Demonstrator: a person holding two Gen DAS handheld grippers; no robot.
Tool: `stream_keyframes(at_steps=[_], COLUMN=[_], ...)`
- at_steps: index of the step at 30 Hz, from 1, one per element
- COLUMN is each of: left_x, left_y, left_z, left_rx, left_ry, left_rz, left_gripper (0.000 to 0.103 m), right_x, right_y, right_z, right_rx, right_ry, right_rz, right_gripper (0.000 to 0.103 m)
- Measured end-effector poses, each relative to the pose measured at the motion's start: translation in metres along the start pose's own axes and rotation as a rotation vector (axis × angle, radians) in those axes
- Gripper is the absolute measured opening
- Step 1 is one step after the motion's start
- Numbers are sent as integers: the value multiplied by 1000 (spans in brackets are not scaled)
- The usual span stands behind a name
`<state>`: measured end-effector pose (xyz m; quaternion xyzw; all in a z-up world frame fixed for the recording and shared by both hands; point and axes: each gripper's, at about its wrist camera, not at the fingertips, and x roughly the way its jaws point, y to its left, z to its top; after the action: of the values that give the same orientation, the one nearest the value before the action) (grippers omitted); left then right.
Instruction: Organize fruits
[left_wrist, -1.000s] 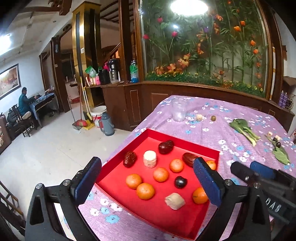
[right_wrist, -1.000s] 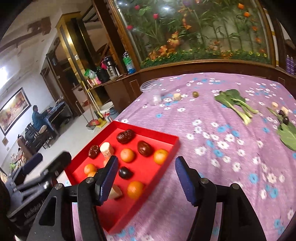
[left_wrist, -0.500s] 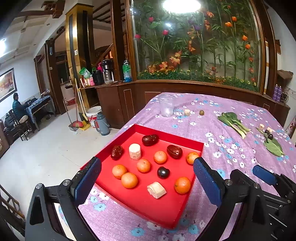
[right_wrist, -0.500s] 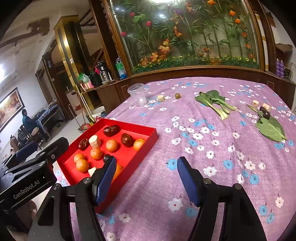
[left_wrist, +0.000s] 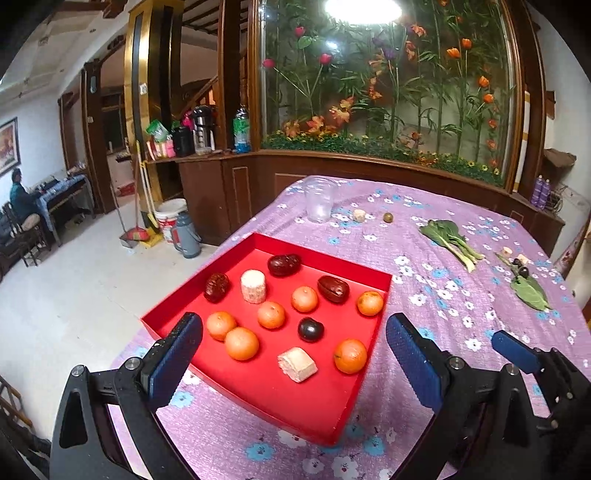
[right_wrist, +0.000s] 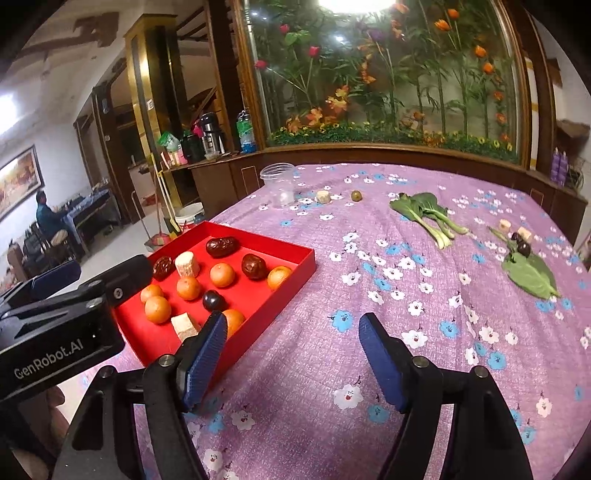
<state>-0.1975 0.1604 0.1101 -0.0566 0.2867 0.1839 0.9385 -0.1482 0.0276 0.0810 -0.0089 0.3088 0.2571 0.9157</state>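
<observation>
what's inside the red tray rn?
Red tray holds six oranges, three dark red dates, one dark plum and two pale chunks. Nothing is stacked; the floor behind its near wall is hidden.

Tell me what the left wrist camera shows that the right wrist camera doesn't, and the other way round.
Only the left wrist view shows the whole orange at the tray's near right and the grey flask on the floor. Only the right wrist view shows the left gripper's labelled body; its own finger half hides that orange. Both share the red tray of fruit, the clear cup, the greens and the purple flowered cloth.
</observation>
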Motion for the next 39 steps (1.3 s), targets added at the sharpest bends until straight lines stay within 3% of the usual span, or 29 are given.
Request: stream_keyframes(at_steps=[11,21,39], left_x=[5,-29,-4], left_y=[14,38,44], left_z=[-4,-1,-8], left_rx=[-49,-110,-107], left_ry=[-9,-178,-40], left_rz=[-25,137,102], left_gripper=[99,103,103], right_x=[9,2,9], right_y=[11,29,55], right_z=[-8,-9,-17], right_rx=[-26,-93,-178], right_ry=[34,-15,39], right_rz=[-23,3,25], right_gripper=[81,84,87])
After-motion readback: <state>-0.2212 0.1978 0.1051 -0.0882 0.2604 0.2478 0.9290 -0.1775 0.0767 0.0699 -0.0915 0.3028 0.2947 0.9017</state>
